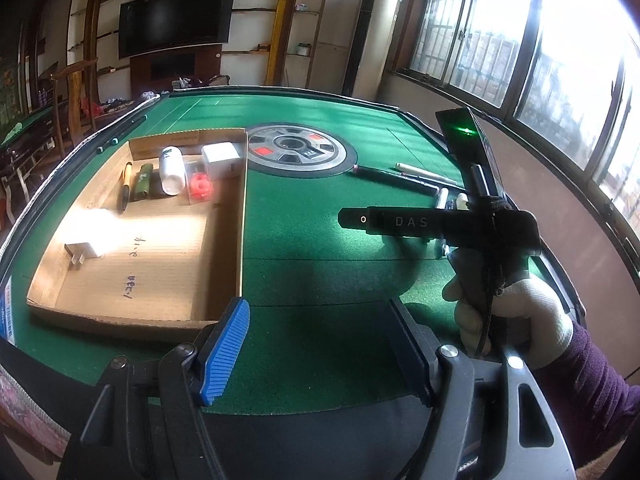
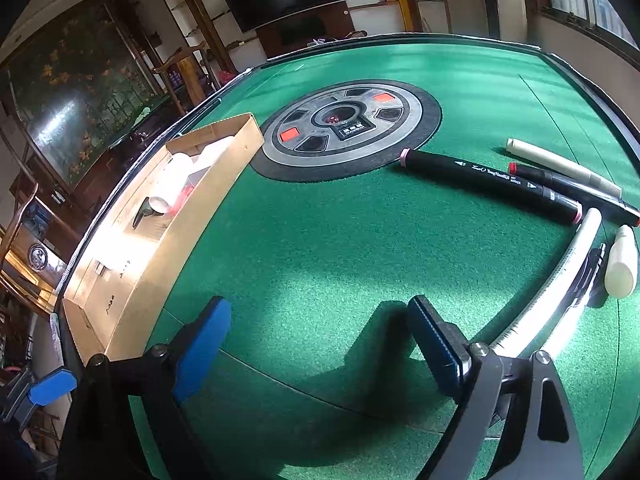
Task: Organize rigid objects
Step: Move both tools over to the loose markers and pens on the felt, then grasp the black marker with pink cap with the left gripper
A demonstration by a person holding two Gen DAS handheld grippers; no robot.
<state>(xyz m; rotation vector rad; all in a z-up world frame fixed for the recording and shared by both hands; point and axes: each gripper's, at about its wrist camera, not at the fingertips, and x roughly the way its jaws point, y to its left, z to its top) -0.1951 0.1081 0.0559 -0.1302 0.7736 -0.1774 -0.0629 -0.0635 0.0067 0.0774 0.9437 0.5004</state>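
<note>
Pens: I see the loose pens and markers lying on the green table (image 2: 320,240) at the right; a black marker (image 2: 492,184) with a pink end lies nearest the central disc (image 2: 348,128), a second black marker (image 2: 576,188) just beyond it, and a cream pen (image 2: 560,168) farthest.
White items: a long white pen (image 2: 560,280) runs toward me, its far end touching the first marker's cap; a small white tube (image 2: 620,268) lies just right of it.
Cardboard tray (image 1: 243,216): at the left of the table; along its far end lie a white bottle (image 1: 172,170), a white box (image 1: 222,158), a red piece (image 1: 200,188), a green stick (image 1: 143,182) and a pen (image 1: 125,192); a white plug (image 1: 82,252) sits nearer.
Right gripper (image 2: 320,344): released, nothing between the pads, over bare felt left of the white pen.
Left gripper (image 1: 320,344): released and empty, near the tray's near right corner.
Gloved hand (image 1: 516,312): I see it holding the right gripper's handle at the right.
</note>
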